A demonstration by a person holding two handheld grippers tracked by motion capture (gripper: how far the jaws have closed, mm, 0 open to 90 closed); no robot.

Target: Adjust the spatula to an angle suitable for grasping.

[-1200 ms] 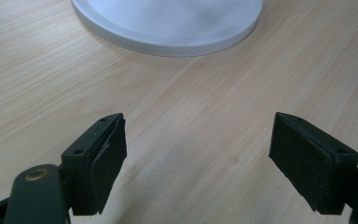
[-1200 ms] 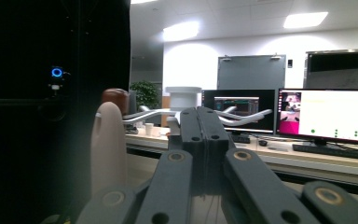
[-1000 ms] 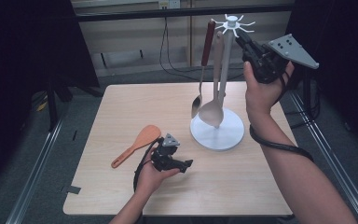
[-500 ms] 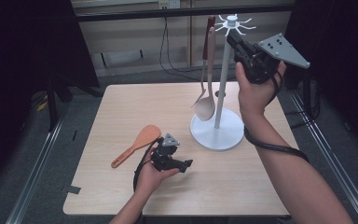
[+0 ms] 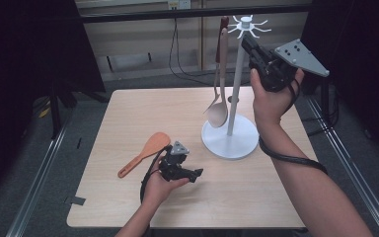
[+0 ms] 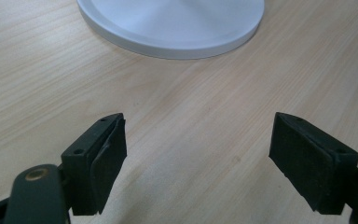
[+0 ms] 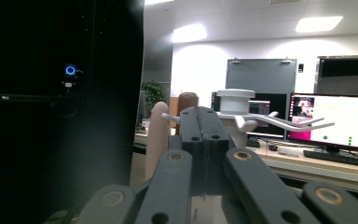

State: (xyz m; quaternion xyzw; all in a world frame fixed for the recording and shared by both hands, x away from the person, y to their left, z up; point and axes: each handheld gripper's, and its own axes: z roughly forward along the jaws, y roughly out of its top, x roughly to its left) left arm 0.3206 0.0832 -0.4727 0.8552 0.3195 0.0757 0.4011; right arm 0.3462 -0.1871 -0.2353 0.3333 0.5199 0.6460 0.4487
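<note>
Now right hand-held gripper (image 5: 246,42), pressed together and empty, is nearing white stand's hooks (image 5: 246,23); left hand-held gripper (image 5: 197,174) is resting spread on desk (image 5: 128,113).

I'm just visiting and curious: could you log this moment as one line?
right gripper: shut, raised by white utensil stand top | left gripper: open, empty, low over wooden table | orange spatula: lying flat

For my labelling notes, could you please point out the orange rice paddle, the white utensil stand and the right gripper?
orange rice paddle (image 5: 154,144), high view, on its blade.
white utensil stand (image 5: 230,140), high view, on its round base.
right gripper (image 5: 246,40), high view, at its closed jaw tips.
</note>
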